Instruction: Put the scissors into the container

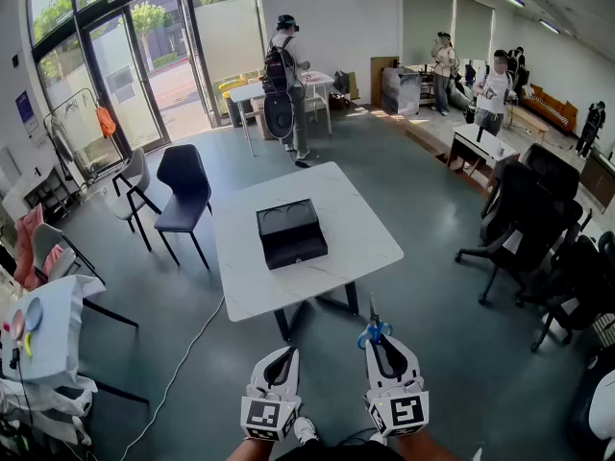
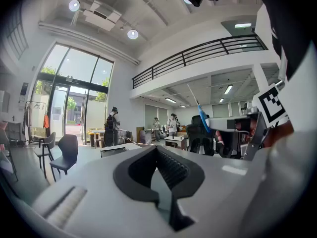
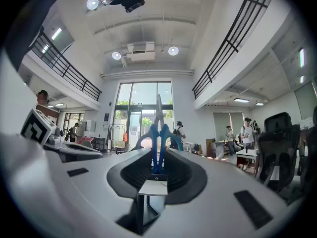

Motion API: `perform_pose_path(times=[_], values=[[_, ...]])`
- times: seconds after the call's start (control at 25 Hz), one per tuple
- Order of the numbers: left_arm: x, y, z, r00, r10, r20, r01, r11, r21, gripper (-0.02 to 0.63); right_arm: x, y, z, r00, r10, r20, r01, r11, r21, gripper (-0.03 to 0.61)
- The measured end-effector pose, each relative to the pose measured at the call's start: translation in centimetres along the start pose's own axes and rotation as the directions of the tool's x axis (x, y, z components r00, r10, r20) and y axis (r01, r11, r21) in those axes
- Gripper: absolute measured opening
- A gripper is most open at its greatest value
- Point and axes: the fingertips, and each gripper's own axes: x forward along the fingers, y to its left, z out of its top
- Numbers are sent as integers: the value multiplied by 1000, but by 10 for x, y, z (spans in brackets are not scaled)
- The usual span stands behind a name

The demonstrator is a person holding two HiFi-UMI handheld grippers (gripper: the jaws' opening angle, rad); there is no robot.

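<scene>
The scissors have blue handles and silver blades, the container is black, the table is white, and the left gripper and right gripper are white with black-and-white square markers.

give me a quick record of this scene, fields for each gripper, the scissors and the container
left gripper: fingers together, nothing between them
right gripper: shut on the scissors' blue handles
scissors: blades point away from the gripper, short of the table's near edge
container: black, near the middle of the white table, apart from both grippers
task state: scissors not yet in the container
</scene>
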Motion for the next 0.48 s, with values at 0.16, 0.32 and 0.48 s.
perform_pose_path(times=[0.16,0.32,0.48], values=[[-3,10,2,1000,-5,4,5,1000,0,8,7,6,1,1000,0,9,0,1000,6,80],[-2,19,-3,1000,-20,4,20,1000,7,8,16,12,-5,1000,-19,15,18,999,26,80],[-2,25,-8,999,-36,4,36,999,22,8,22,20,-10,1000,-21,4,21,1000,4,80]])
